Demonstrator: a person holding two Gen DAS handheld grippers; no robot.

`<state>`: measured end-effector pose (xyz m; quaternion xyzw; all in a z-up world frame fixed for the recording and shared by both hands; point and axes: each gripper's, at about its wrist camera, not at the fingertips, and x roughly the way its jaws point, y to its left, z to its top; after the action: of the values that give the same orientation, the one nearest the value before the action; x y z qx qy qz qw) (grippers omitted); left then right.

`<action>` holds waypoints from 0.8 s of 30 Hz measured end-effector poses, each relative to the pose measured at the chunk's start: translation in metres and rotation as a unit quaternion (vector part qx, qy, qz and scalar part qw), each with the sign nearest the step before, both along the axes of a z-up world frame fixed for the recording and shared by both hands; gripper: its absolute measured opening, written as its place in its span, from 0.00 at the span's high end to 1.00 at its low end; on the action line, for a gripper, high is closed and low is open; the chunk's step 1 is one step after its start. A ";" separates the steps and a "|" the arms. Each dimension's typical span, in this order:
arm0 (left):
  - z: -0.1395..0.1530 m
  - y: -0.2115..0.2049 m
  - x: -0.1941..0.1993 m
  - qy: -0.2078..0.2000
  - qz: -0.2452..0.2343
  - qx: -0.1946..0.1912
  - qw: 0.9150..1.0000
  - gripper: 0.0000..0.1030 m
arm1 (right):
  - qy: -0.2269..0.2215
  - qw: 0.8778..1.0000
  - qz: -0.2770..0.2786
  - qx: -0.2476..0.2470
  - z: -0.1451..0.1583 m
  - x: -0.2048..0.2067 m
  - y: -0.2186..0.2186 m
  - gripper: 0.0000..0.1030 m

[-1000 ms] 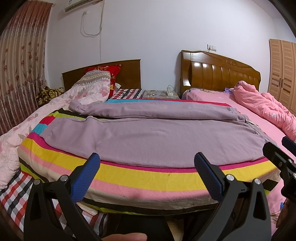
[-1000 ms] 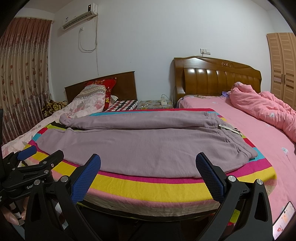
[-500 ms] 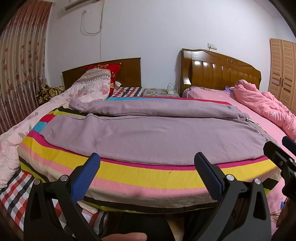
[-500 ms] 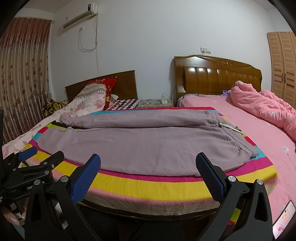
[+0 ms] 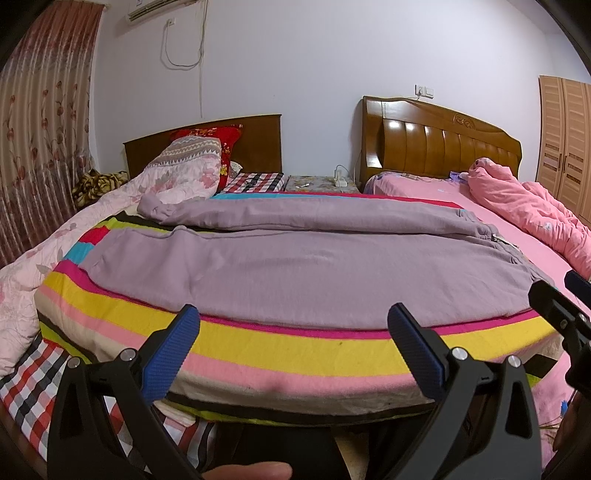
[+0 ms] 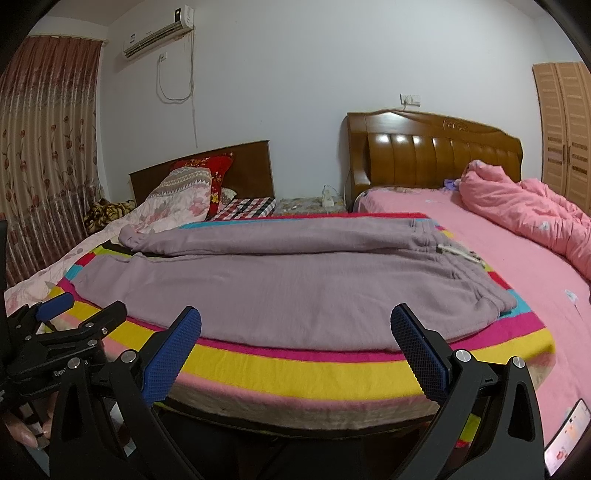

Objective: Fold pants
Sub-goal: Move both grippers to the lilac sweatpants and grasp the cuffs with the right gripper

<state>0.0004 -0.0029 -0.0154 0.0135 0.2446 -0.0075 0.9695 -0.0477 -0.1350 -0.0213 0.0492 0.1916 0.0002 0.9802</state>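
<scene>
Mauve pants [image 5: 295, 273] lie flat ahead of my fingers, legs left, waistband right, near hem just past the fingertips on the striped blanket [image 5: 295, 350]. My left gripper [image 5: 293, 321] and right gripper [image 6: 295, 321] are both released wide, empty, short of the blanket edge.

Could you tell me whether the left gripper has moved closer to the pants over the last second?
Yes, slightly: the left gripper has edged forward; the pants and striped blanket loom larger.

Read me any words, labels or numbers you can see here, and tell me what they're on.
None can be read.
Left hand-held gripper: pale lettering on its body, too blurred to read.
Air conditioner: a small dark mark, too small to read.
Phone: lit screen, content too small to read.
</scene>
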 end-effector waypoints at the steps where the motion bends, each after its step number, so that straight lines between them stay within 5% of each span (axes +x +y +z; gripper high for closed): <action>1: 0.001 -0.001 0.005 -0.001 -0.001 0.006 1.000 0.01 | 0.002 1.000 0.006 0.003 0.002 0.008 -0.006 0.04; 5: 0.011 -0.004 0.040 -0.012 -0.005 0.029 0.999 0.01 | -0.005 1.000 0.014 -0.001 0.016 0.056 -0.052 0.04; 15: 0.020 -0.011 0.176 0.069 0.000 0.076 0.995 0.01 | 0.082 0.993 0.071 0.048 0.025 0.261 -0.186 0.04; 18: 0.013 -0.014 0.207 0.107 -0.032 0.037 0.993 0.01 | 0.129 0.986 0.096 0.053 0.015 0.323 -0.209 0.04; 20: 0.007 -0.017 0.218 0.096 -0.018 0.005 0.995 0.02 | 0.170 0.977 0.119 0.041 0.002 0.366 -0.215 0.04; 22: 0.002 -0.021 0.225 0.078 -0.035 -0.051 0.995 0.02 | 0.197 0.970 0.144 0.008 -0.009 0.399 -0.214 0.04; 24: -0.008 -0.028 0.241 0.111 -0.052 -0.104 0.987 0.02 | 0.217 0.958 0.184 -0.031 -0.023 0.431 -0.211 0.04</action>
<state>0.2411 -0.0305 -0.0239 -0.0756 0.3473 -0.0844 0.9309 0.3831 -0.3458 -0.0439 -0.0186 0.4052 0.1637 0.8993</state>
